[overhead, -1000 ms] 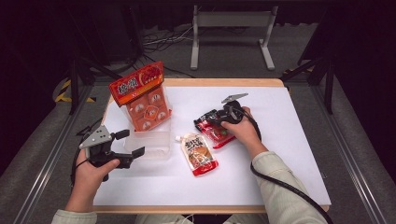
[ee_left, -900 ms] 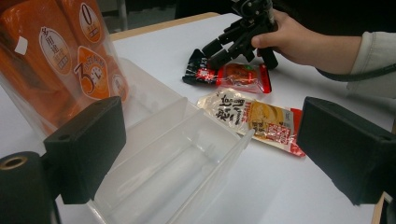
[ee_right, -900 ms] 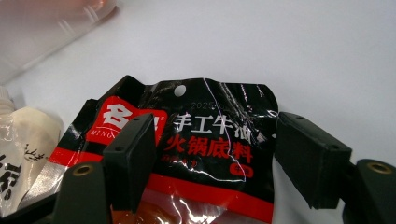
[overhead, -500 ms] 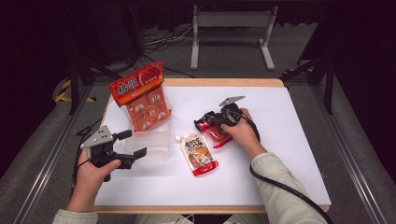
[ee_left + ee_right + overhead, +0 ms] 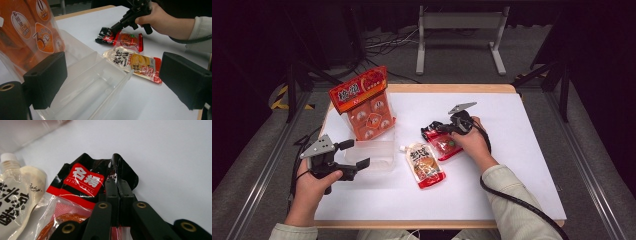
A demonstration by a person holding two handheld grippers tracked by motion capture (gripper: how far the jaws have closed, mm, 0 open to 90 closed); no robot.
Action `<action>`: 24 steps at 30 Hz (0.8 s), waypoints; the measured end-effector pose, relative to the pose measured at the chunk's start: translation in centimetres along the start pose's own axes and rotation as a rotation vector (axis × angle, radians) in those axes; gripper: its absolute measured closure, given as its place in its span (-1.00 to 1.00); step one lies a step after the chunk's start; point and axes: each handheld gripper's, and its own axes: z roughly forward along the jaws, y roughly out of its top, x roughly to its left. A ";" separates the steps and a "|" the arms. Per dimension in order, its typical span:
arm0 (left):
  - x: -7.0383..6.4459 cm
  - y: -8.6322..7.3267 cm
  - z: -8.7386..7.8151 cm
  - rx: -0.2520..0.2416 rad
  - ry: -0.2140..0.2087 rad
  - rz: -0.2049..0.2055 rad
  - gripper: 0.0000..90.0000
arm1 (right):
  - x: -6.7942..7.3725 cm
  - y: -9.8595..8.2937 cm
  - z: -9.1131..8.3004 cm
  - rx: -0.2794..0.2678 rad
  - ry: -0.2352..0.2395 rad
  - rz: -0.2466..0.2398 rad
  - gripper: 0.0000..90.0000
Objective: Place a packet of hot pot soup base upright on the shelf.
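So there's a desk [image 5: 522,150] with a white top, and the biggest thing on it is an orange bag [image 5: 364,105] standing upright at the back left. Right in front of it, touching, sits a clear plastic box [image 5: 372,155], open on top. Next down in size is a pale sauce pouch [image 5: 424,164] with a little white cap, lying flat near the middle, just right of the box. Beside that, overlapping its upper right edge, is a red-and-black packet [image 5: 443,142], also flat on the desk.

The right gripper [image 5: 435,128] has its jaws pinched tight on the black top end of that packet, which looks crumpled up there. The left gripper [image 5: 354,154] hovers at the near end of the box, jaws wide apart, one on each side of the box's corner, not touching anything as far as I can see.
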 end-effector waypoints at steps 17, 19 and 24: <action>-0.8 0.5 0.9 0.014 -0.020 0.022 -0.79 | 1.7 0.3 -6.3 -0.185 0.067 0.012 1.00; -0.9 0.5 1.0 0.015 -0.021 0.024 -0.79 | 2.0 0.4 -6.8 -0.196 0.076 0.007 1.00; -1.2 0.6 1.3 0.020 -0.028 0.028 -0.79 | 3.0 0.3 -8.8 -0.254 0.102 -0.005 1.00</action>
